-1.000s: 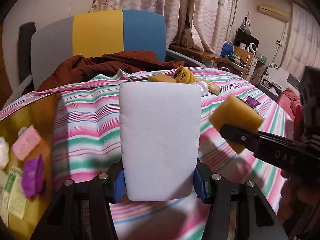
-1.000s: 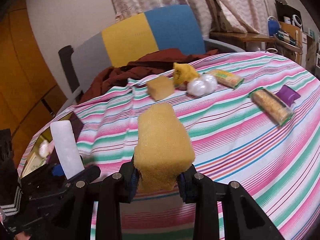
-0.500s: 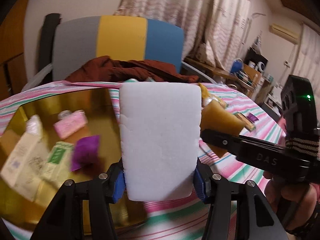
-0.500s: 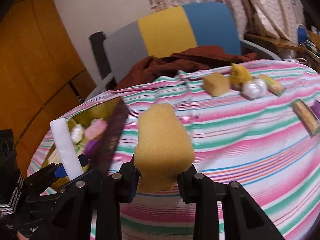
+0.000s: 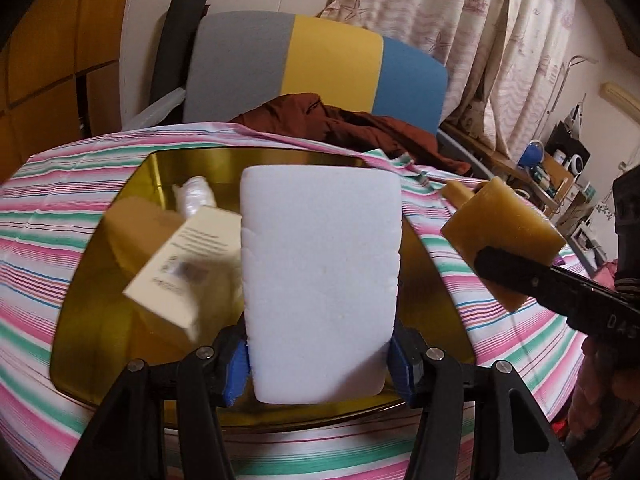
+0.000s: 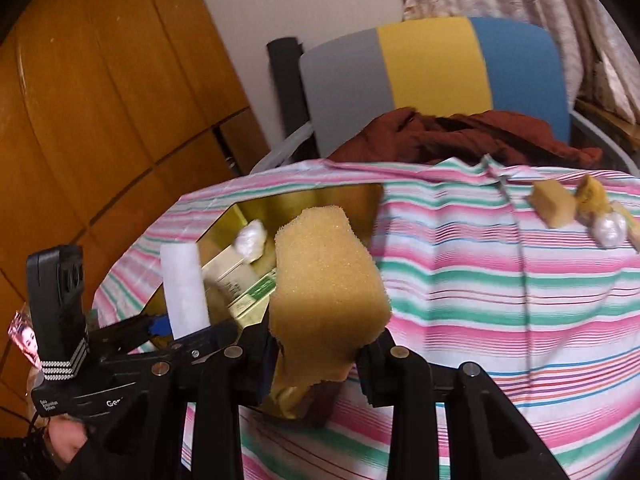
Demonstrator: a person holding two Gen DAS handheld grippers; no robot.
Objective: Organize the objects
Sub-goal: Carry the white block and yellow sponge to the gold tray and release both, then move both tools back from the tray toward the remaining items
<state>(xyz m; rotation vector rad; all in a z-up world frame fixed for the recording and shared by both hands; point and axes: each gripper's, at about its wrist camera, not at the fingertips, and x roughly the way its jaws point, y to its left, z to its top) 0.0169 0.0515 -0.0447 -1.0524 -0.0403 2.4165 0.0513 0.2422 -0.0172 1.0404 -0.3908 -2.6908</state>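
My left gripper (image 5: 320, 364) is shut on a white sponge block (image 5: 320, 276) and holds it upright over the gold tray (image 5: 104, 312). The white block also shows in the right wrist view (image 6: 184, 288). My right gripper (image 6: 316, 364) is shut on a yellow sponge (image 6: 326, 292) and holds it at the tray's right side; in the left wrist view the yellow sponge (image 5: 504, 236) hangs to the right of the tray. The tray (image 6: 332, 200) holds a cream box (image 5: 184, 264), a white wrapped item (image 5: 196, 200) and a green-printed packet (image 6: 256, 292).
The table wears a pink, green and white striped cloth (image 6: 500, 280). At its far right lie another yellow sponge (image 6: 552, 204), a yellow cloth item (image 6: 592, 196) and a white wrapped ball (image 6: 610, 230). A chair with brown clothing (image 5: 344, 120) stands behind.
Both grippers have swung left across the table with their sponges. The gold tray, at the far left a second ago, now lies under and in front of them.
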